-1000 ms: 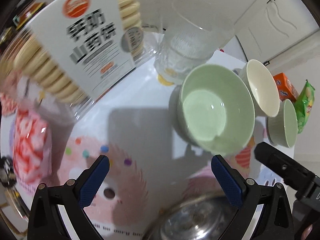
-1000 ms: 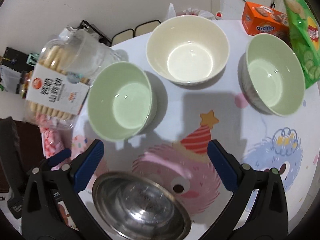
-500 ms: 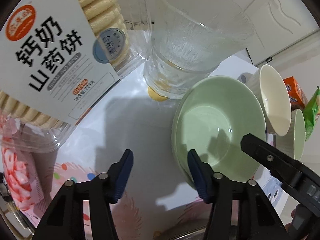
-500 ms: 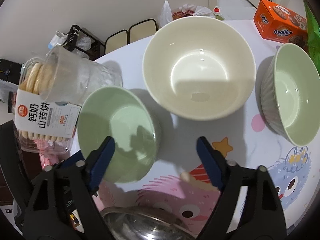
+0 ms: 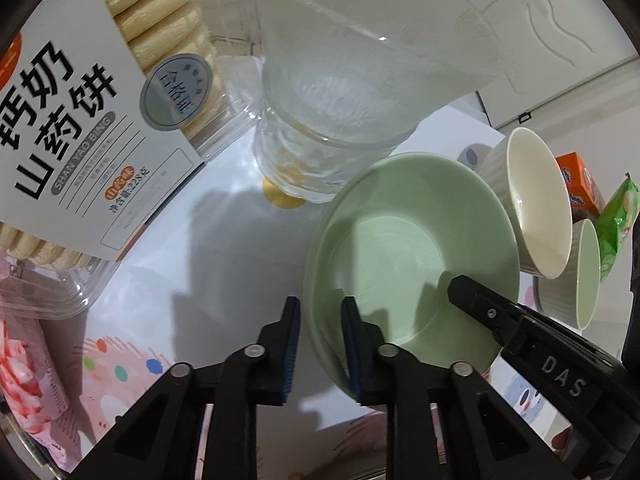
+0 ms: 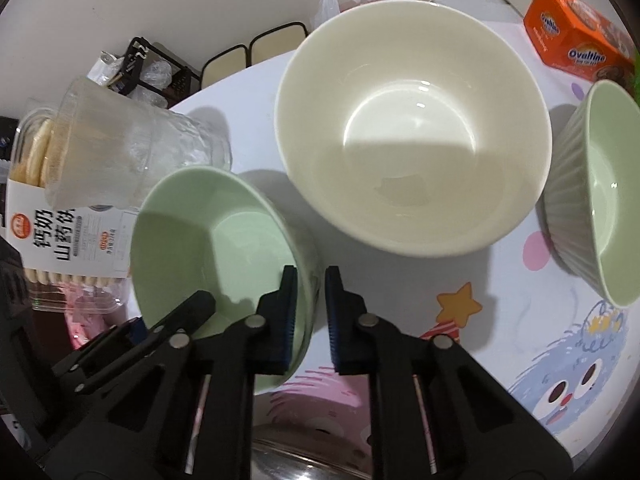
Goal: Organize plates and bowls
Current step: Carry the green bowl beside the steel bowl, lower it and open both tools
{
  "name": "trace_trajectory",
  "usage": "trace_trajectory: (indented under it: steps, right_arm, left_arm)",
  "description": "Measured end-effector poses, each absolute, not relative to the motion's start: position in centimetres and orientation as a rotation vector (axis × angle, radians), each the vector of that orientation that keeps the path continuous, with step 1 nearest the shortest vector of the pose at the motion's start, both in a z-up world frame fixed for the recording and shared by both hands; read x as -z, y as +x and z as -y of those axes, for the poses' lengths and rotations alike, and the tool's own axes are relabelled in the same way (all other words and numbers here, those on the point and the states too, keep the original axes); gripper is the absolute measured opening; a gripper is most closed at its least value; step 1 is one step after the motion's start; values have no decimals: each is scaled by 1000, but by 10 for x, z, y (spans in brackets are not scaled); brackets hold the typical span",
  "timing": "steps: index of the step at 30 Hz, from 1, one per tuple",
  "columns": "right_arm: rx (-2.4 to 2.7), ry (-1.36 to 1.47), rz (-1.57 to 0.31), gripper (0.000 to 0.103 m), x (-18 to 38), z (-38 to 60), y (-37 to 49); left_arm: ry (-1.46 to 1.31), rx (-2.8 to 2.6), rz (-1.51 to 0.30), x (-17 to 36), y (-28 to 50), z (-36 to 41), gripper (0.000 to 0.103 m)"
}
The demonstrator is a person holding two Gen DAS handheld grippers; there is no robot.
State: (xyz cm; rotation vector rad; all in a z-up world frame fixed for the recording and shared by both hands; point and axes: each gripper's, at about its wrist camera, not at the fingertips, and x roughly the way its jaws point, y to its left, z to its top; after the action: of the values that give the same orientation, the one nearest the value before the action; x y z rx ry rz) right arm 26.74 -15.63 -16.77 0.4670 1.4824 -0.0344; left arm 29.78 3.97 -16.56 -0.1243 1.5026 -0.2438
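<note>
A small green bowl (image 5: pixel 404 248) stands on the table; it also shows in the right wrist view (image 6: pixel 208 236). My left gripper (image 5: pixel 320 344) is shut on its left rim, one finger inside and one outside. My right gripper (image 6: pixel 310 312) is shut on its right rim the same way; it shows as a black finger in the left wrist view (image 5: pixel 520 332). A large cream bowl (image 6: pixel 412 120) stands just behind, and a ribbed green bowl (image 6: pixel 600 196) at the right.
A clear glass cup (image 5: pixel 352 92) and a plastic box of biscuits (image 5: pixel 80 120) stand close behind the small bowl. A steel bowl (image 6: pixel 304 460) lies at the near edge. An orange Ovaltine box (image 6: pixel 576 36) and a green snack bag (image 5: pixel 616 228) are at the far right.
Both grippers moved forward to the small green bowl and closed from wide open onto opposite sides of its rim.
</note>
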Motion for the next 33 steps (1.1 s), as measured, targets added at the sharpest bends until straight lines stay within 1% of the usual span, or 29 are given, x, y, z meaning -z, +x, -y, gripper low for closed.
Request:
trace_trajectory:
  steps: [1,6,10,20,28,33]
  right_arm:
    - [32,461,-1484,10,167,155,268]
    - [18,426,-1484,10,165,151,269]
    - [21,401,-1477,9,161,146,268]
    - [4,401,-1452,9,140,145,255]
    - [-13,389,-1426,9,118,156,235]
    - [-17,399,-1403,9,103,174,213]
  left_arm:
    - [-126,248,-1501,166,298,-37,14]
    - [-121,236,-1496,169,306,-22,13]
    - [-73,230,-1476,162,303,-18,13]
    - [-75,220,-1449,144,291,-13,13]
    - [-67,215,-1421,120,270,-2,13]
    - [-37,220,-1399,106,244,21,13]
